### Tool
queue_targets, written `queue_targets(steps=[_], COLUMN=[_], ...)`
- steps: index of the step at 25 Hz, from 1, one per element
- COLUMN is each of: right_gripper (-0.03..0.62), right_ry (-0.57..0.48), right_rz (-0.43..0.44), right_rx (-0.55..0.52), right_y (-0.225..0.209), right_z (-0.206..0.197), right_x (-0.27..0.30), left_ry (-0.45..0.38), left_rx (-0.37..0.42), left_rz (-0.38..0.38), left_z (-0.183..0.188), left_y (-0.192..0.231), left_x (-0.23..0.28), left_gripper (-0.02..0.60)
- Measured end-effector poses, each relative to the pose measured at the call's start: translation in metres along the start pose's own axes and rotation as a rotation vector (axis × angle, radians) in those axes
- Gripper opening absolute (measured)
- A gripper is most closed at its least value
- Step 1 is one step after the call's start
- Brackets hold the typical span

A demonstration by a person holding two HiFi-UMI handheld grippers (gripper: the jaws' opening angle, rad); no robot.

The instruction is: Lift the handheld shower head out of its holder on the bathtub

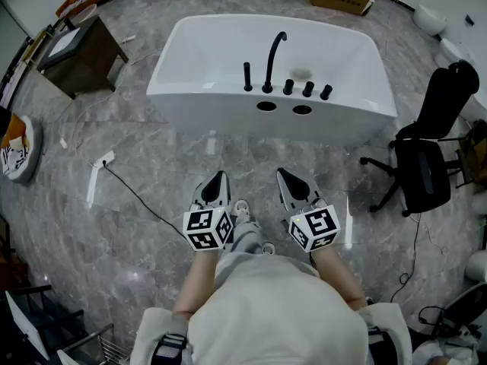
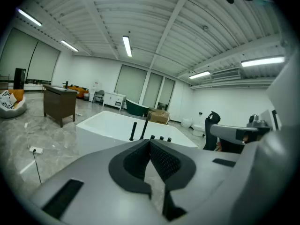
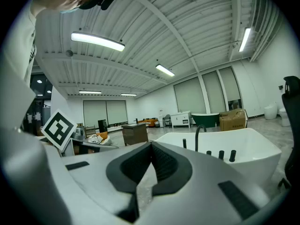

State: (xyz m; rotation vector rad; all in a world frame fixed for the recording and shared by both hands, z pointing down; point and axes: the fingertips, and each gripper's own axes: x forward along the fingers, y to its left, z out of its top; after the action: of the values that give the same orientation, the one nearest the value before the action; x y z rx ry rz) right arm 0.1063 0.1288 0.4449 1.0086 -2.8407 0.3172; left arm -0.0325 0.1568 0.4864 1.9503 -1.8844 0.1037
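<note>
Both closed, left hand-held gripper (image 1: 219, 176) and right hand-held gripper (image 1: 284, 173) face bathtub (image 1: 221, 105).

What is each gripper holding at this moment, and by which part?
Nothing is held. The left gripper and the right gripper both have their jaws together and empty, short of the bathtub, where the shower head stands untouched.

Both claws are closed and empty, left claw (image 1: 215, 182) and right claw (image 1: 288, 179) held side by side, pointing slightly down.
</note>
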Motion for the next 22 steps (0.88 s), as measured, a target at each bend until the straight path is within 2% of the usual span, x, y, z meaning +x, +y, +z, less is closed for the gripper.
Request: queue_targets(steps=[3,7,13,22], right_gripper=[0.020,0.020,0.020,0.020], right_ry=[0.014,0.024,0.028,0.009], right_rz=[0.010,0.015,0.023,0.024], right_rx=[-0.012,-0.009,-0.003,0.053], right_y=[0.013,0.025,0.033,0.021], right_z=[-0.009,-0.025,-0.036,-0.033], right_x=[-0.035,-0.069,-0.090,-0.083], left_ry=[0.005,0.001,0.002,0.009], left_rx=[-0.013,0.019,0.020,0.002], left_rz=[-0.039,-0.040,-0.024,-0.008], left_z=[-0.017,-0.030,-0.041,-0.036], left_y=[-0.031,-0.052,-0.058,-0.052], left_x=[-0.031,-0.060,-0.079,-0.072], left_gripper=[0.021,0.021,0.021,0.021])
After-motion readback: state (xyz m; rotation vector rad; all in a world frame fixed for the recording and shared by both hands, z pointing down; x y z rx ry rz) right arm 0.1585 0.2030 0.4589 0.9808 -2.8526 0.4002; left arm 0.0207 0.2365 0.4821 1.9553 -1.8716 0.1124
